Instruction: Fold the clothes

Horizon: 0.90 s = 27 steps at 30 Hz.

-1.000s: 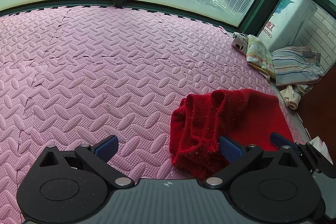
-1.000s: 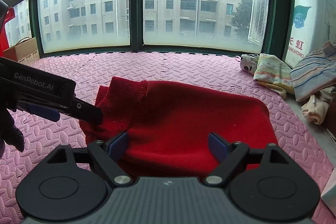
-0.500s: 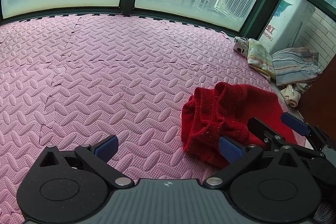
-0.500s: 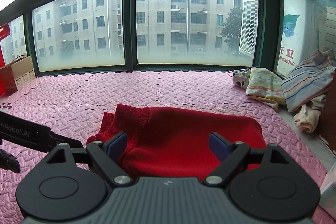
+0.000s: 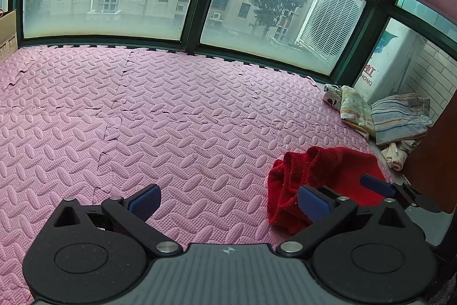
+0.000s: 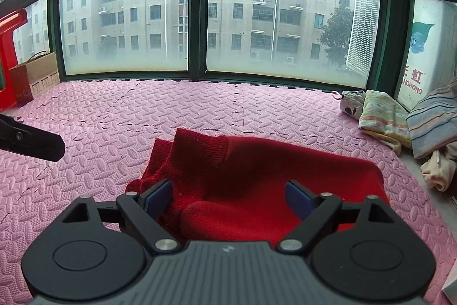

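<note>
Hovering over red knit sweater (image 6: 257,182) on pink foam floor mat (image 6: 200,110), right gripper (image 6: 228,197) had jaws wide, nothing gripped; sweater lay directly ahead and beneath, long axis left-right. Left gripper (image 5: 228,200) jaws wide, empty, over bare mat, sweater off to its right. Right hand judged nearer.

The red knitted sweater (image 6: 257,170) looks soft, ribbed and matt. The pink foam floor mat (image 5: 171,110) is embossed and dull. The black plastic grippers' blue pads (image 6: 160,195) look smooth.

Both hand-held grippers (image 5: 228,200) (image 6: 228,197) wide open
</note>
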Tool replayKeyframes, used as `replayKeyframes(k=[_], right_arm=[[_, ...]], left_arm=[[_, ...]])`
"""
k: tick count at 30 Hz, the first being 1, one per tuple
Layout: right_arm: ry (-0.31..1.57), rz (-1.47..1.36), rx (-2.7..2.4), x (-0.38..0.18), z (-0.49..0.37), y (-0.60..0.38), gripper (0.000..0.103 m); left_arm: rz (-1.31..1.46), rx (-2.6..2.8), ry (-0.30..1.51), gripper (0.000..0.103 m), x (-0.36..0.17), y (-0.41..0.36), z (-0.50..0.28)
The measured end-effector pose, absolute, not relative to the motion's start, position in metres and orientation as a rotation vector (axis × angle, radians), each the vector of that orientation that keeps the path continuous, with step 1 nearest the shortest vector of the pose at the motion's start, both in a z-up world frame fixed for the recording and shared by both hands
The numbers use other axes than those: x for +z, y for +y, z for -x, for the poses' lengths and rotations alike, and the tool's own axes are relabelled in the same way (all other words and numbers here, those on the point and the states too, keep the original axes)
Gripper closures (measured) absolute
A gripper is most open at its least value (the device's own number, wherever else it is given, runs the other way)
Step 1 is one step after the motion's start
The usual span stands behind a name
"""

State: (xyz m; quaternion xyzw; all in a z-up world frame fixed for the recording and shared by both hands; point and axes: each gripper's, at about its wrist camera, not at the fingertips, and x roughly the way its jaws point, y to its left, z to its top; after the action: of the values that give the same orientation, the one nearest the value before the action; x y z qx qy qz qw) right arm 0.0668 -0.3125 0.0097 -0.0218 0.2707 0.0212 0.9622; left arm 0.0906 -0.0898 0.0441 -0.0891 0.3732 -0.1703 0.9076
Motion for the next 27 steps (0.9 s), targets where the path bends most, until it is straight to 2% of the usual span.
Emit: replayKeyframes(k=[6,13,19,27], right_arm=[[0.524,-0.028,-0.039,0.022,-0.087,-0.325,0.016],[0.594,0.006,-0.046,0.000,-0.118,-0.319,0.017],[0.576,0.020,-0.027,0.009,-0.108,-0.317,0.017],[0.569,-0.011,-0.027,0.023,-0.064,-0.324,0.007]], left_arm=[[0.199,-0.345,0.788,0.000,0.042,-0.086,-0.092],[0.161,-0.342,0.796,0.000,0.040,-0.090,-0.086],[0.130,-0.357,0.822,0.000,0.036,-0.096,-0.083],[0.071,-0.384,0.812,0.000,0.033,-0.109,-0.067]])
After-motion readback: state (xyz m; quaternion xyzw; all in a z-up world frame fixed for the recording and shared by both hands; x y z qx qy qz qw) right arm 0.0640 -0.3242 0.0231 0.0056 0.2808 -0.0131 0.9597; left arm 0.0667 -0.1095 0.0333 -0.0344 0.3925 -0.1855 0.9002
